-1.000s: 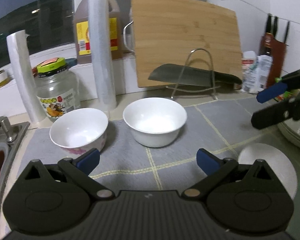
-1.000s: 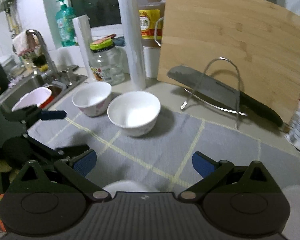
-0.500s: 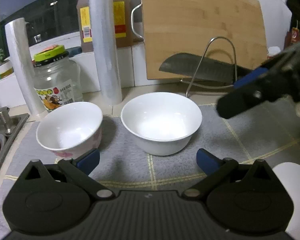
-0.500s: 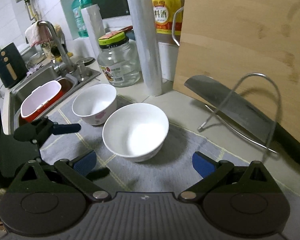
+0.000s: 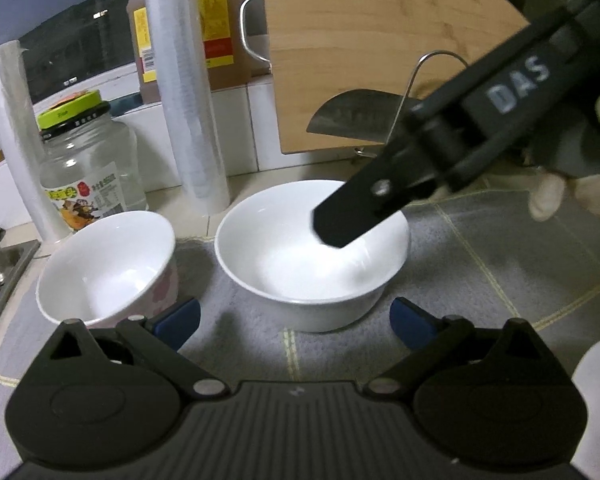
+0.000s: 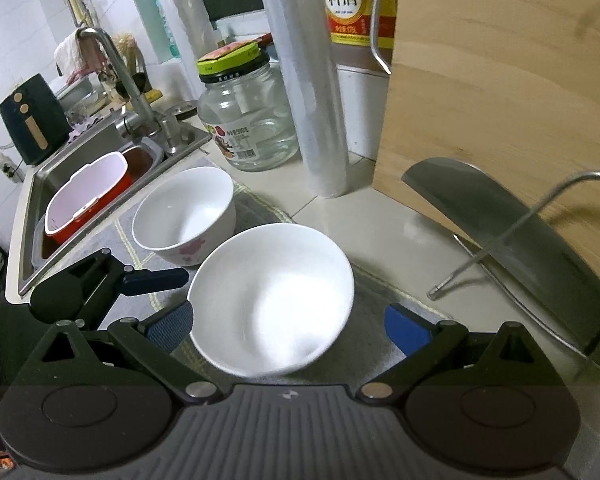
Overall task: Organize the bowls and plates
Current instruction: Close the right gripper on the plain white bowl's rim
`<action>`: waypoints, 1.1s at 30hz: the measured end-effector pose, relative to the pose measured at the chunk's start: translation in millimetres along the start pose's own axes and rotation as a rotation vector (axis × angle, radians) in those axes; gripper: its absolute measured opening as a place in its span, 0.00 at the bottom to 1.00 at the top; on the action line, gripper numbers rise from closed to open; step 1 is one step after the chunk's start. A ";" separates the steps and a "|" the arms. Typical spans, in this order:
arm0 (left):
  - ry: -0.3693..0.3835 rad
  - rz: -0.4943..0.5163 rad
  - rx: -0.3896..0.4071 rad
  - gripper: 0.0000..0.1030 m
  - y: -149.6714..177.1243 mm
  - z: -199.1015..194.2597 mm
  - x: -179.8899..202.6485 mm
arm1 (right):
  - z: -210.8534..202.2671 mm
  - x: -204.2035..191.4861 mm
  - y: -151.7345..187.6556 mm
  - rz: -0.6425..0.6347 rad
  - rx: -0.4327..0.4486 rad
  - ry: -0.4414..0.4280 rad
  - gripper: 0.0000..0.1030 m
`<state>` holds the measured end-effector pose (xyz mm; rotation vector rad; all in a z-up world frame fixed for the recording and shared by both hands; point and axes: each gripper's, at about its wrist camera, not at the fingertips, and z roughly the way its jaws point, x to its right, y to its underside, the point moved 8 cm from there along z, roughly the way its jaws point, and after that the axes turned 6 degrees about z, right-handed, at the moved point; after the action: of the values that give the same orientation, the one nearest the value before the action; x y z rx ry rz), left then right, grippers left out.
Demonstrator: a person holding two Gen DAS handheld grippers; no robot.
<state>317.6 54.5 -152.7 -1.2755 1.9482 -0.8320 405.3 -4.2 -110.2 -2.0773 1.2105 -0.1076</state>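
A plain white bowl (image 5: 300,264) stands upright on the grey mat (image 5: 480,256), with a smaller flower-patterned bowl (image 5: 104,268) just to its left. My left gripper (image 5: 294,320) is open and sits low in front of the plain bowl, not touching it. In the right wrist view the plain bowl (image 6: 272,296) lies between the spread fingers of my open right gripper (image 6: 286,327). One of the right gripper's fingers (image 5: 356,216) reaches over the bowl's right rim. The flowered bowl (image 6: 184,216) stands beyond, and one of the left gripper's fingers (image 6: 156,280) points in from the left.
A glass jar (image 5: 88,164), two cling-film rolls (image 5: 188,92), a brown bottle (image 6: 348,4) and a wooden cutting board (image 5: 380,40) line the back. A cleaver (image 6: 512,232) rests on a wire rack. The sink (image 6: 52,184) holds a red container. A white plate (image 5: 596,400) lies at the lower right.
Both grippers have closed in on the plain bowl. The right gripper came in from the right, and its finger now hangs over the bowl's rim.
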 end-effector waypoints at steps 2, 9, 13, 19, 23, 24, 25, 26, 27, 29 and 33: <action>0.001 0.005 0.002 0.97 -0.6 1.5 0.7 | 5.7 0.9 -2.4 -0.001 -0.006 -0.004 1.00; 0.018 0.009 0.004 0.91 -1.5 6.0 1.1 | 20.6 1.2 -10.4 -0.018 -0.015 -0.014 0.99; 0.035 0.015 0.014 0.89 -1.4 6.5 1.3 | 26.0 0.5 -12.9 -0.020 -0.022 -0.025 0.96; 0.054 0.015 0.020 0.85 -2.7 6.1 1.6 | 30.8 -3.0 -13.1 -0.029 -0.034 -0.043 0.85; 0.060 0.018 0.024 0.85 -3.0 6.1 0.6 | 30.8 -3.6 -12.6 -0.037 -0.034 -0.039 0.84; 0.062 0.020 0.025 0.85 -3.0 6.3 0.5 | 30.8 -3.5 -13.0 -0.034 -0.034 -0.041 0.84; 0.062 0.023 0.027 0.85 -3.1 6.3 0.5 | 30.8 -3.4 -13.2 -0.031 -0.034 -0.043 0.84; 0.062 0.024 0.028 0.85 -3.2 6.5 0.6 | 30.9 -3.4 -13.3 -0.030 -0.034 -0.043 0.84; 0.062 0.026 0.031 0.84 -3.3 6.6 0.8 | 30.7 -3.4 -13.4 -0.029 -0.034 -0.043 0.84; 0.060 0.032 0.034 0.84 -3.6 6.3 1.3 | 30.6 -3.8 -13.2 -0.031 -0.034 -0.042 0.84; 0.065 0.039 0.040 0.84 -3.9 5.7 1.5 | 29.2 -4.4 -13.5 -0.030 -0.034 -0.043 0.84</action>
<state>323.7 50.9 -153.2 -1.1975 1.9904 -0.8988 424.4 19.1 -122.3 -2.1170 1.1634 -0.0562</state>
